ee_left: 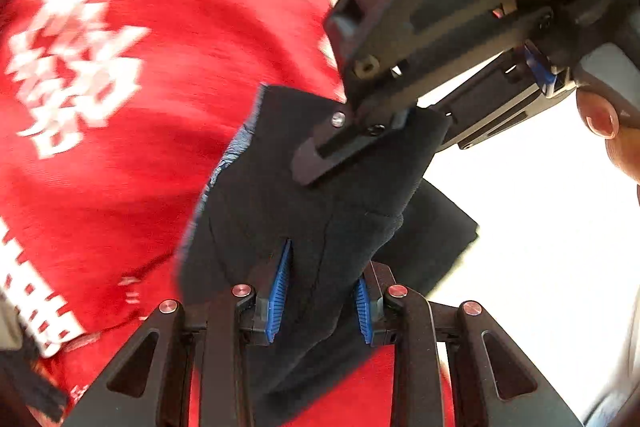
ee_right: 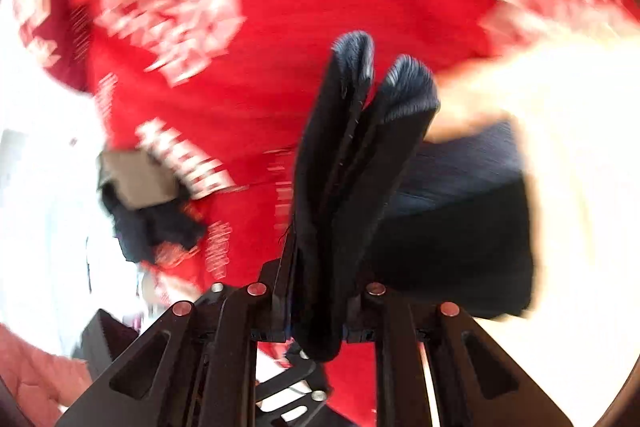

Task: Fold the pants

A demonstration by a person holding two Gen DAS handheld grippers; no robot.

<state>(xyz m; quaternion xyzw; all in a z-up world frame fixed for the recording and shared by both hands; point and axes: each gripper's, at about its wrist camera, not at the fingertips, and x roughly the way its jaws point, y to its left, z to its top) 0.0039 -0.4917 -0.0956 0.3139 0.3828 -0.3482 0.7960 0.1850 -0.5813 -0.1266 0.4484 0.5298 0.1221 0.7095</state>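
Gripping the dark pants [ee_left: 312, 195] — both tools clamped — over a bright white surface [ee_left: 540, 227].

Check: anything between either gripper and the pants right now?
Nothing visible. The left gripper has the dark pants between its blue pads, and the right gripper is clamped on the upper edge. In the right wrist view the pants fill that gripper.

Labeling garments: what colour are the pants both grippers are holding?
Very dark navy, nearly black, plain pants; clearest in the left wrist view.
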